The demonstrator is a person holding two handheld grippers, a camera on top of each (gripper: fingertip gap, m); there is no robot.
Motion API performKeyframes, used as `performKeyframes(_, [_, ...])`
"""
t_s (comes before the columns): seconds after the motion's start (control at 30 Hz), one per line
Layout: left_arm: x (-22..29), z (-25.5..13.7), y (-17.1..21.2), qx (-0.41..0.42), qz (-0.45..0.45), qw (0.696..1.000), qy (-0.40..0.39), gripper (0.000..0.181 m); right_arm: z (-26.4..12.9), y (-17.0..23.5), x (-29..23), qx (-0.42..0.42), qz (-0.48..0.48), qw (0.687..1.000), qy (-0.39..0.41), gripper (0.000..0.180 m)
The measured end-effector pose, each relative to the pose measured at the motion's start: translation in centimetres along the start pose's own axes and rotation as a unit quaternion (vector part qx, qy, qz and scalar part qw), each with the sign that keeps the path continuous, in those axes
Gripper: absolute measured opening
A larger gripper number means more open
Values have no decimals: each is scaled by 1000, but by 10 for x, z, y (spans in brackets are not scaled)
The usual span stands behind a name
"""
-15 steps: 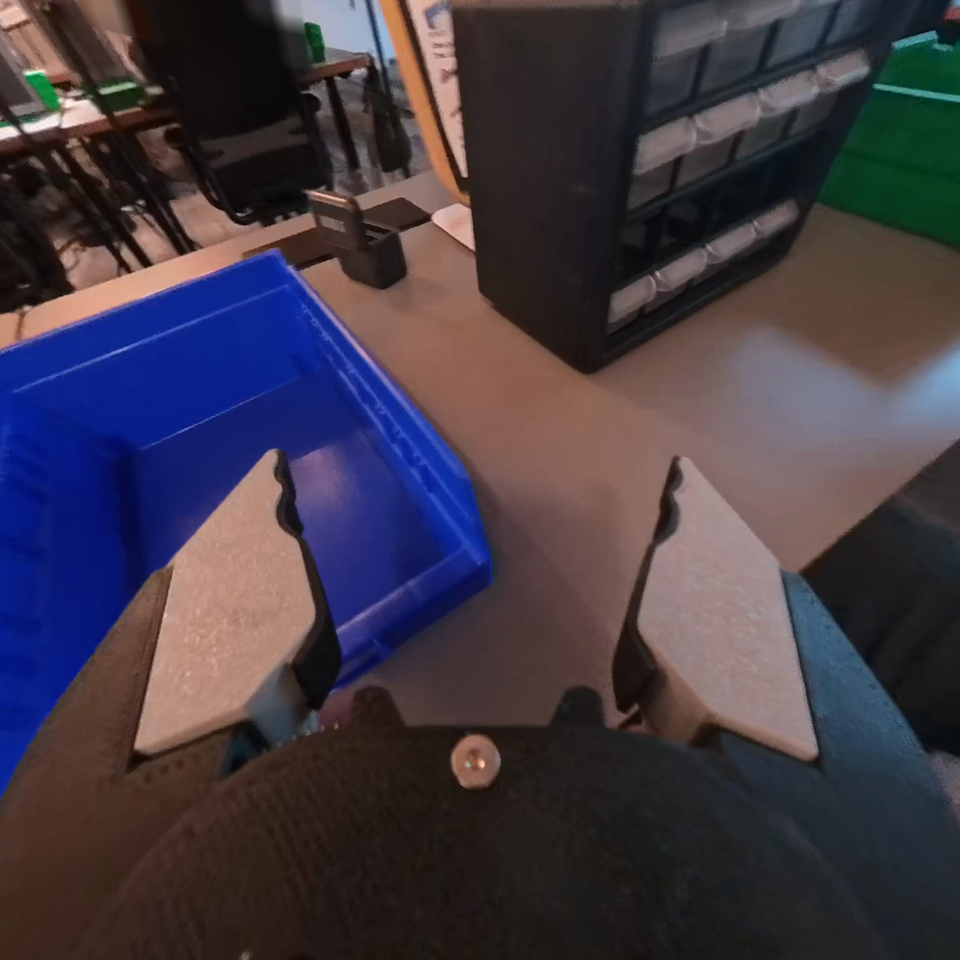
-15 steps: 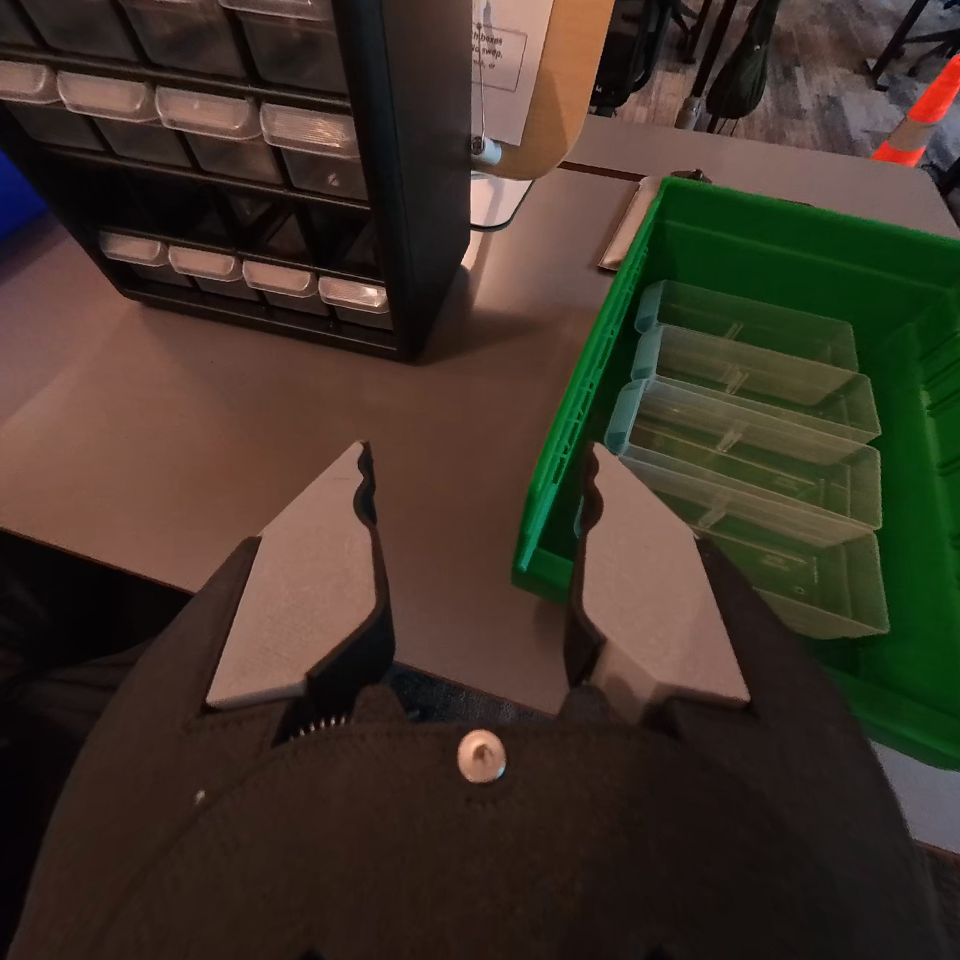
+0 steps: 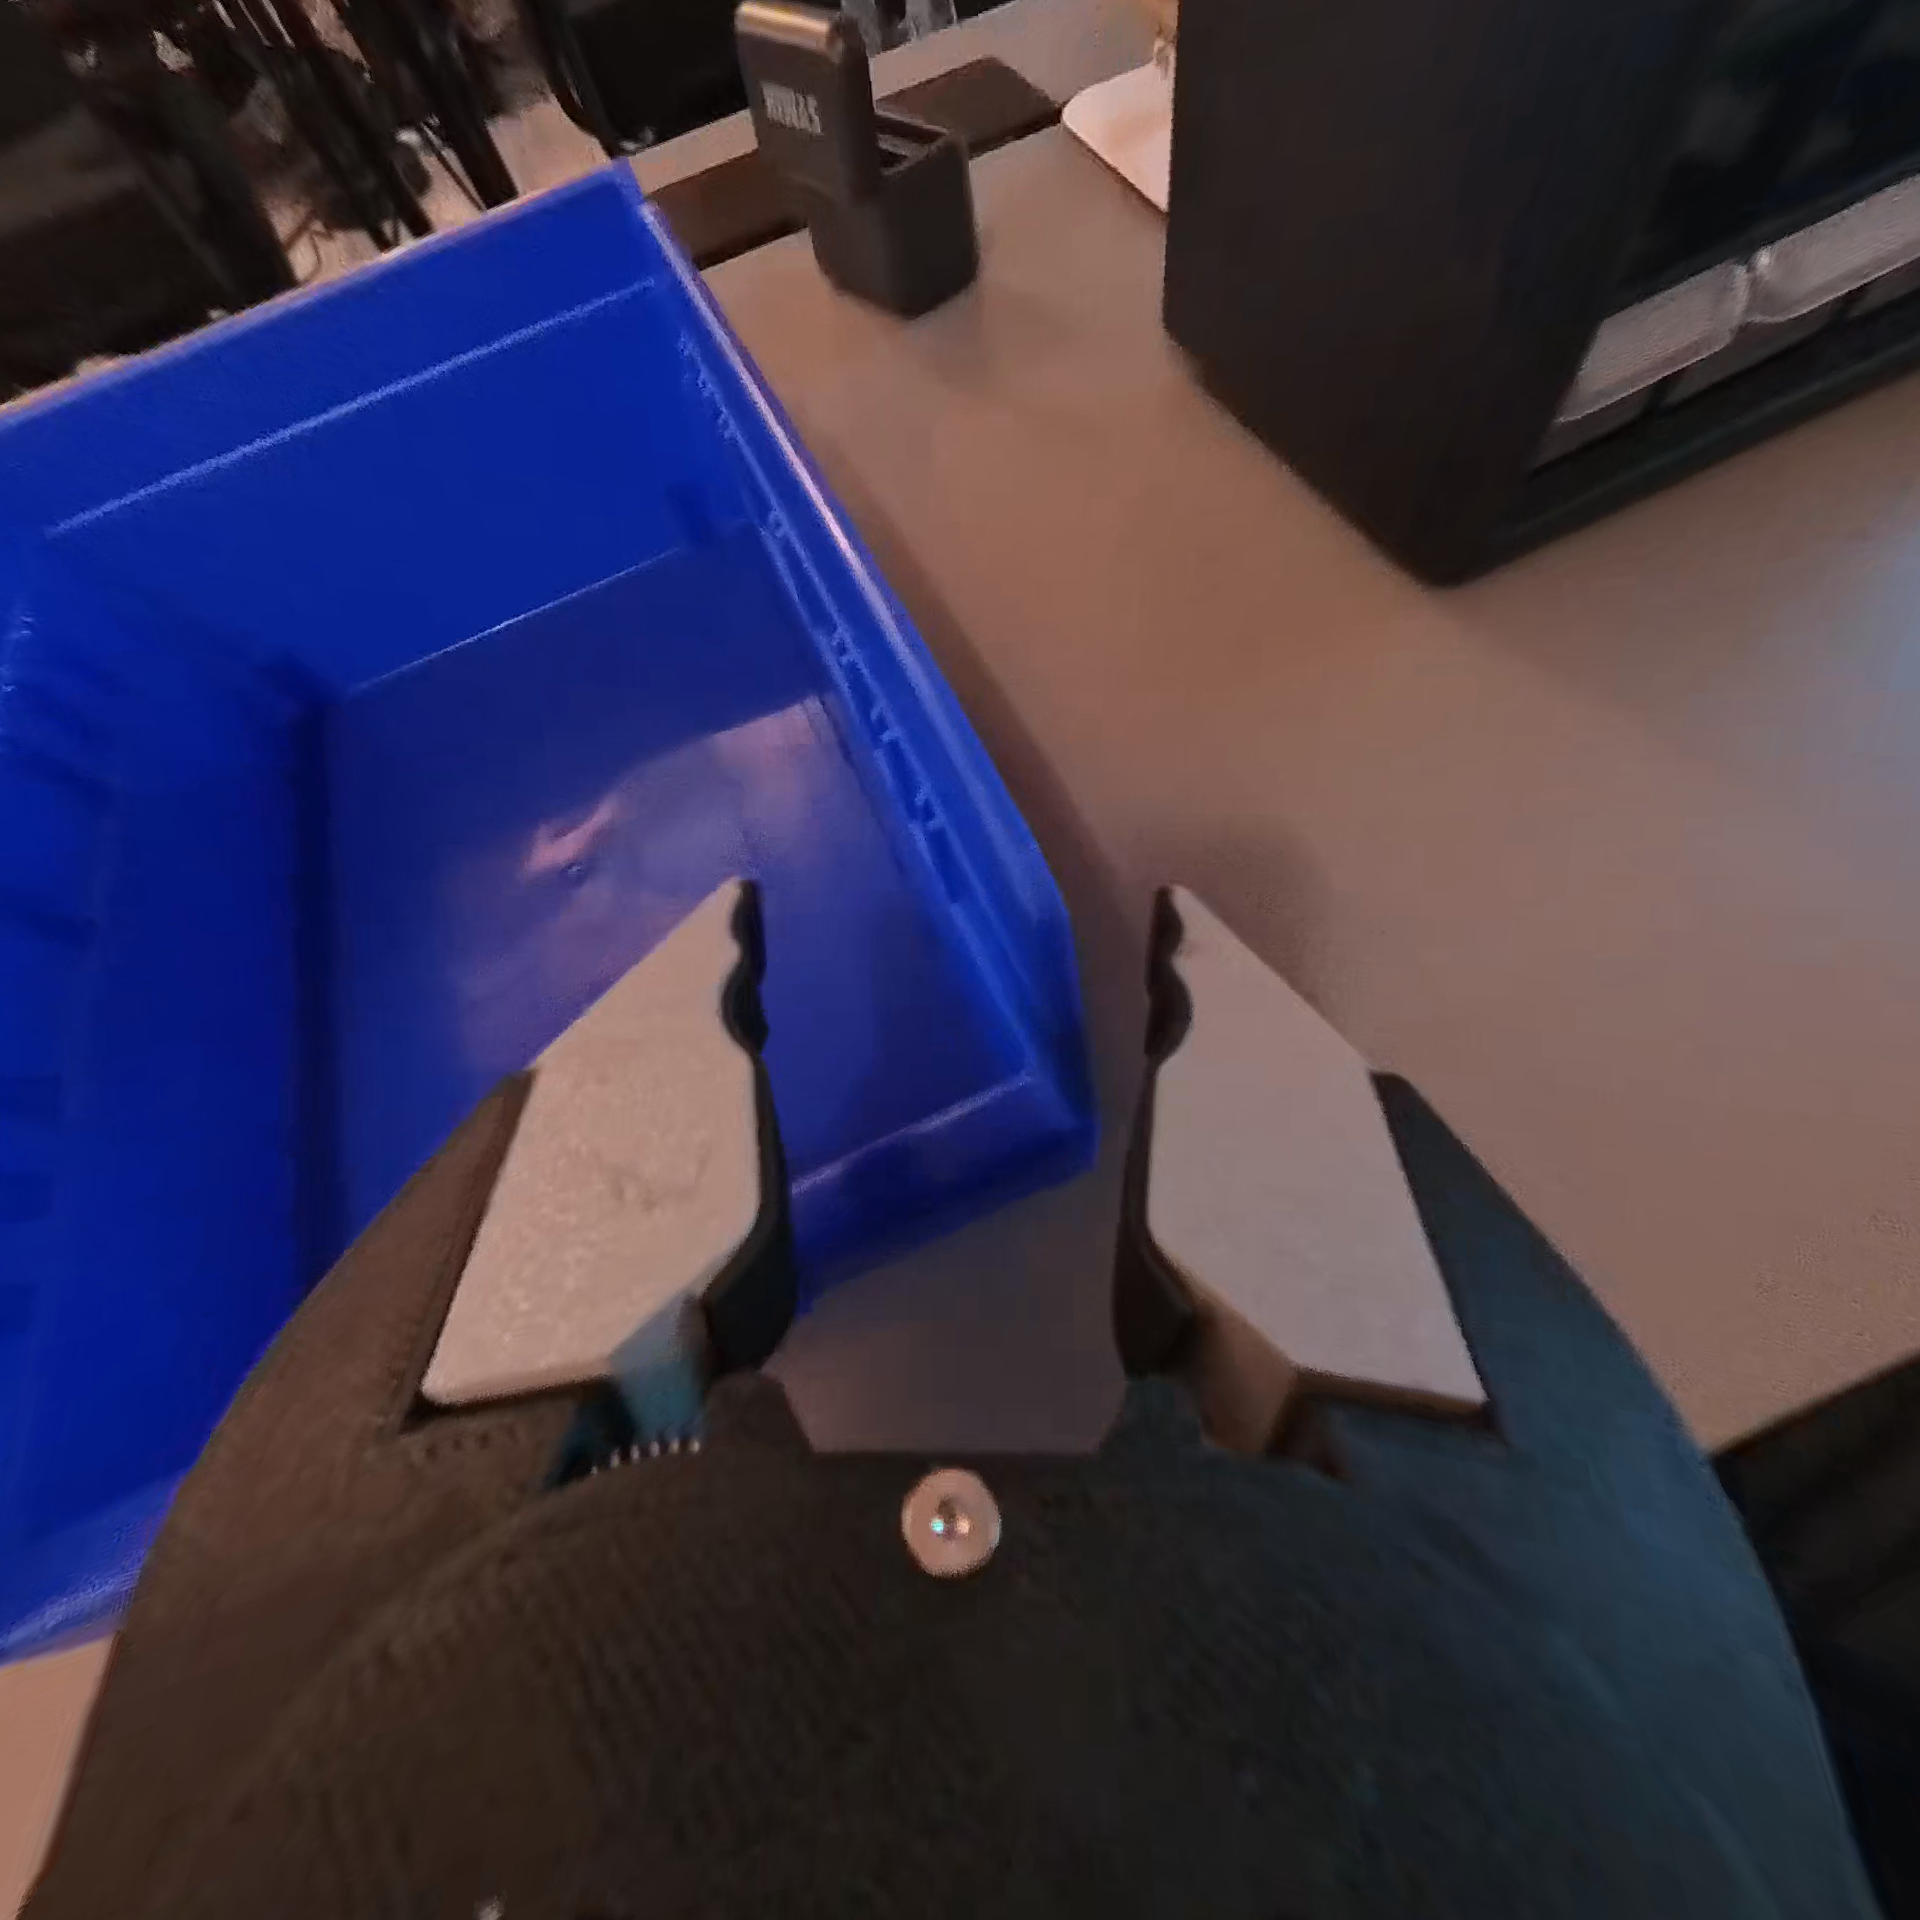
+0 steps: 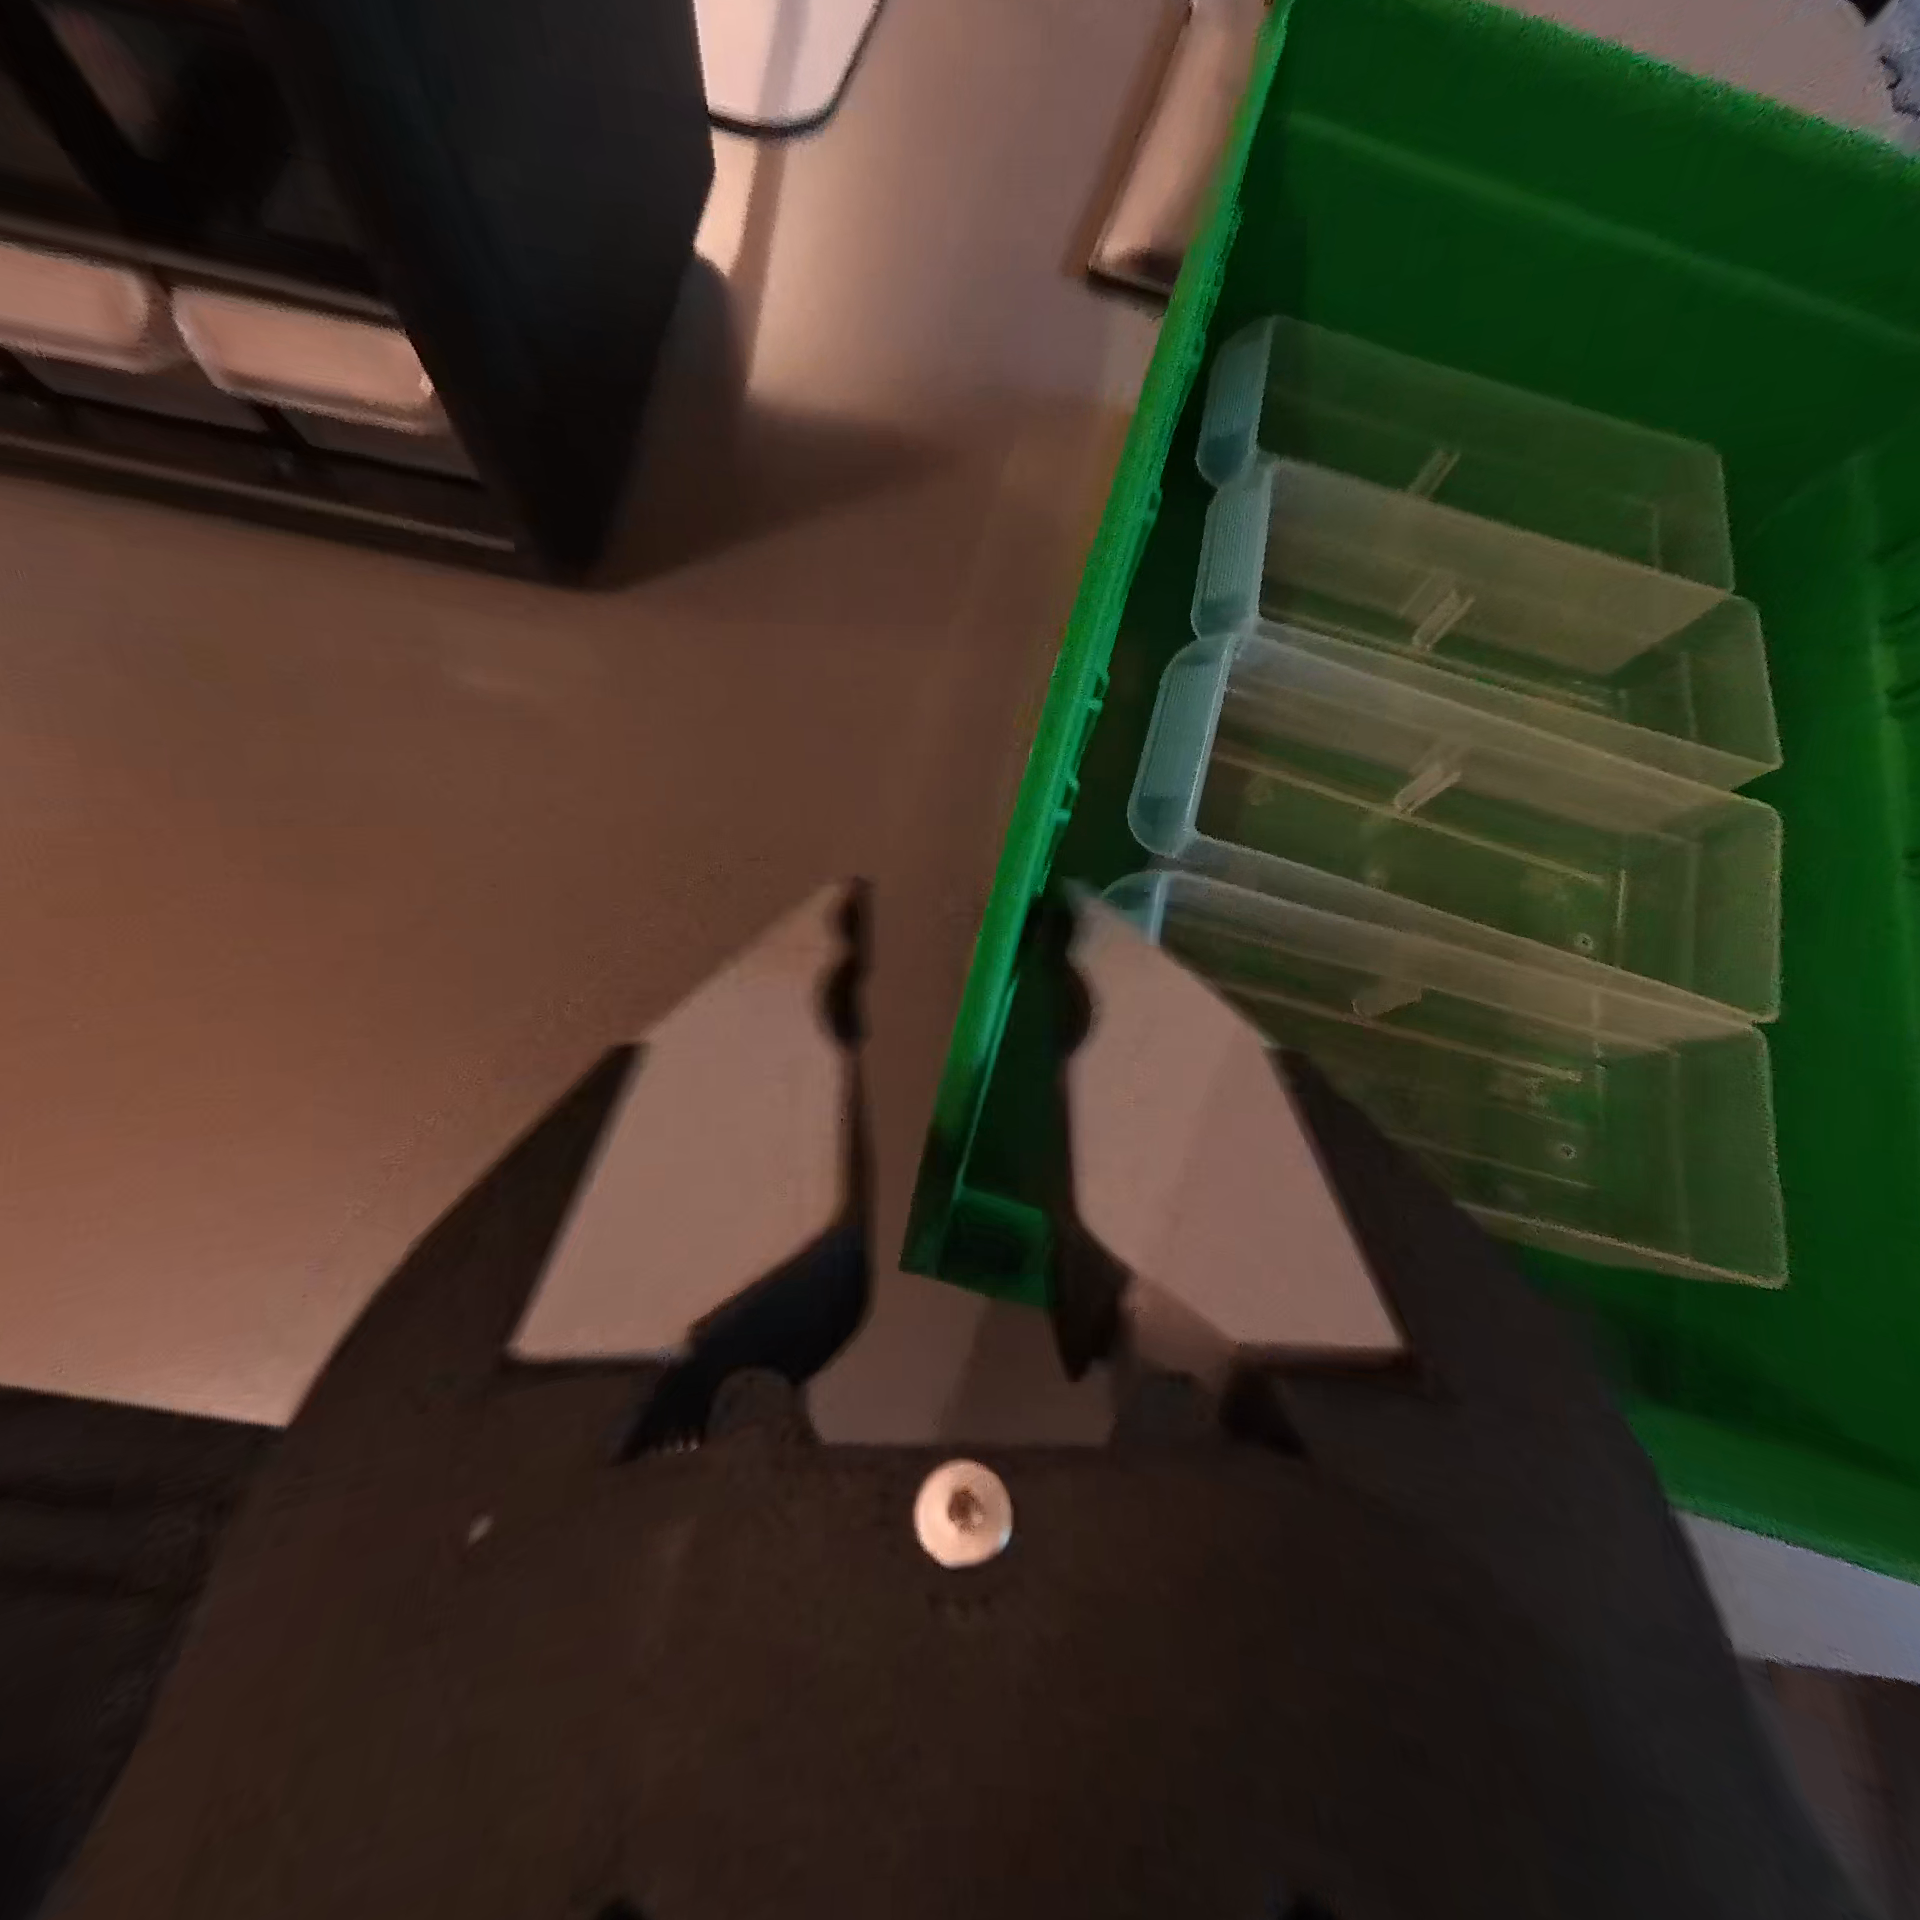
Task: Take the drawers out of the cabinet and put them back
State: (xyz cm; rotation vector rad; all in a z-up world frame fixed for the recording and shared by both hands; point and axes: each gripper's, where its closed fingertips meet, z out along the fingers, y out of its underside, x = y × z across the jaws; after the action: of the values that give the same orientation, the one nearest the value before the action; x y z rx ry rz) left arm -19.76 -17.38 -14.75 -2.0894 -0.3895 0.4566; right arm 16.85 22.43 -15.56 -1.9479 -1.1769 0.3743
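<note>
The black drawer cabinet [image 3: 1455, 291] stands at the top right of the left wrist view and at the top left of the right wrist view [image 4: 540, 270], with clear drawers [image 4: 301, 353] in its bottom row. Several clear drawers [image 4: 1455, 790] lie side by side in a green bin [image 4: 1558, 260]. My right gripper [image 4: 961, 914] is open and empty, its fingers astride the green bin's left wall near the front corner. My left gripper [image 3: 956, 925] is open and empty, above the near right corner of a blue bin [image 3: 416, 499] that holds nothing I can see.
A small black holder [image 3: 883, 197] stands behind the blue bin, left of the cabinet. A white pad [image 4: 779, 62] and a flat metal strip [image 4: 1153, 208] lie behind the cabinet and the green bin. The grey table's [image 3: 1455, 935] front edge runs close below both grippers.
Both grippers have moved forward and lower over the table. The left has narrowed a little and swung toward the blue bin's corner. The right has reached the green bin's left wall.
</note>
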Motion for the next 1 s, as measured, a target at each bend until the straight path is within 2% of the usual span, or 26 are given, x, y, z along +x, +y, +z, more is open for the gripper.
performKeyframes(0.03, [-1, 4, 1, 1, 8, 1000, -8, 60, 1, 1, 4, -1, -12, 1000, 21, 18])
performKeyframes(0.17, [0, 8, -3, 8, 71, 997, -27, 23, -6, 7, 9, -17, -21, 998, 50, 9])
performKeyframes(0.33, [-8, 4, 0, 0, 63, 998, -29, 16, -24, 19, -2, -25, -34, 999, 27, 4])
performKeyframes(0.43, [-24, 2, -1, 16, 52, 997, -62, 9, -24, 22, -4, -19, -29, 999, 18, 9])
performKeyframes(0.47, [-26, 3, -2, 24, 52, 996, -69, 12, -21, 24, -4, -25, -26, 999, 12, 12])
performKeyframes(0.57, [-16, 10, 4, 8, 44, 998, -41, 67, -12, 25, -8, -39, -35, 999, 5, 22])
performKeyframes(0.6, [-15, 10, 3, 9, 41, 998, -37, 66, -12, 22, -11, -35, -39, 999, 4, 25])
performKeyframes(0.63, [-14, 9, 1, 14, 41, 999, -30, 53, -12, 21, -13, -34, -42, 999, 6, 29])
performKeyframes(0.73, [-20, 6, -2, 19, 57, 998, -36, 21, -15, 21, -11, -38, -63, 997, 29, 4])
performKeyframes(0.77, [-24, 6, -1, 17, 72, 996, -43, 16, -15, 21, -11, -40, -64, 997, 29, 4])
performKeyframes(0.93, [-25, 6, 0, 22, 51, 998, -31, 14, -8, 26, -15, -53, -56, 997, 5, 36])
performKeyframes(1.0, [-25, 7, 1, 22, 53, 998, -35, 29, -6, 27, -21, -59, -53, 997, -11, 45])
